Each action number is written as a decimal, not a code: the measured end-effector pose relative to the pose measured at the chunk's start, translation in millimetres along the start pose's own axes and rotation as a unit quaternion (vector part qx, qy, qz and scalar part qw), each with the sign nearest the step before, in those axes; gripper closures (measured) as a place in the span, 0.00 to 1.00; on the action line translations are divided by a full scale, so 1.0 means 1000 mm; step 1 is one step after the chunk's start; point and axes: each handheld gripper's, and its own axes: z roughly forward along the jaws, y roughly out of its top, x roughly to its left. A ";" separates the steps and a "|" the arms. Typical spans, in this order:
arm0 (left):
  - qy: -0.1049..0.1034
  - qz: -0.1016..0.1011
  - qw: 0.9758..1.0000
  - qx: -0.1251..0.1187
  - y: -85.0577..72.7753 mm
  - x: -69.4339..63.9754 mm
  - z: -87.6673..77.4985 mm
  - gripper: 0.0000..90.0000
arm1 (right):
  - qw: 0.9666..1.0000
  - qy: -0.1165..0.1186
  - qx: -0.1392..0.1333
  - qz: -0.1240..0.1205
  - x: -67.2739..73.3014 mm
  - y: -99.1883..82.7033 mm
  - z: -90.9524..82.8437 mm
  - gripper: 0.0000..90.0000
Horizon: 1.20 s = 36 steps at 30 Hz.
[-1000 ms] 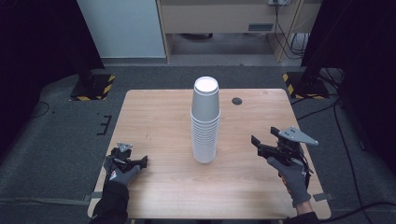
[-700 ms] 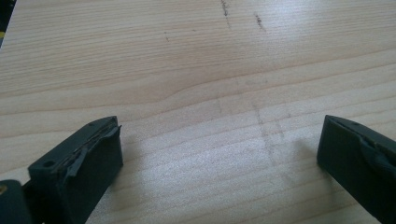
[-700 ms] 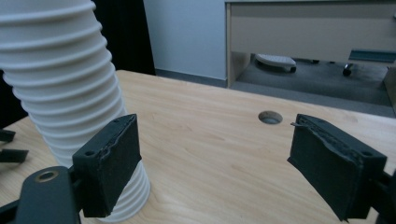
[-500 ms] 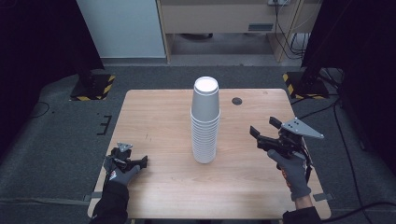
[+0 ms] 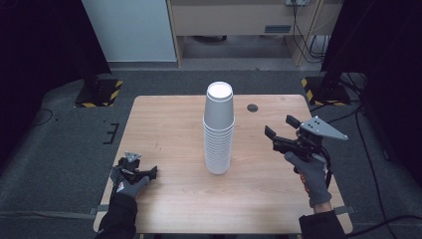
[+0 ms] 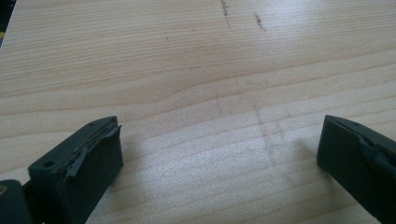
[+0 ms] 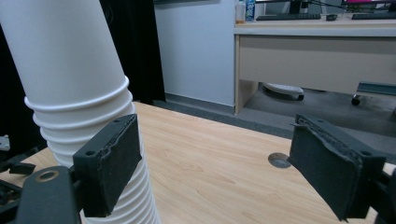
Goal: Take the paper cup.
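A tall stack of upside-down white paper cups stands in the middle of the wooden table. My right gripper is held above the table to the right of the stack, jaws open and pointing towards it, with nothing between them. In the right gripper view the cup stack rises just left of the open right gripper, behind its left jaw. My left gripper rests low at the table's near left corner. In the left gripper view the left gripper is open over bare wood.
A small dark round grommet sits in the table behind the stack, to its right; the grommet also shows between the right jaws. Black stands with yellow-black striped bases flank the table on the floor. A desk stands beyond.
My right gripper has risen and moved a little left towards the cup stack. The left gripper and the stack have not moved.
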 end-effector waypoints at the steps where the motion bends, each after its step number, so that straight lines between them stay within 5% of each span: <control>1: 0.000 0.000 1.000 0.000 0.000 0.000 0.000 0.00 | 1.000 0.000 -0.002 0.001 0.001 0.002 0.000 0.18; 36: 0.000 0.000 1.000 0.000 0.000 0.000 0.000 0.00 | 0.998 0.052 -0.041 -0.018 0.034 0.049 0.012 0.17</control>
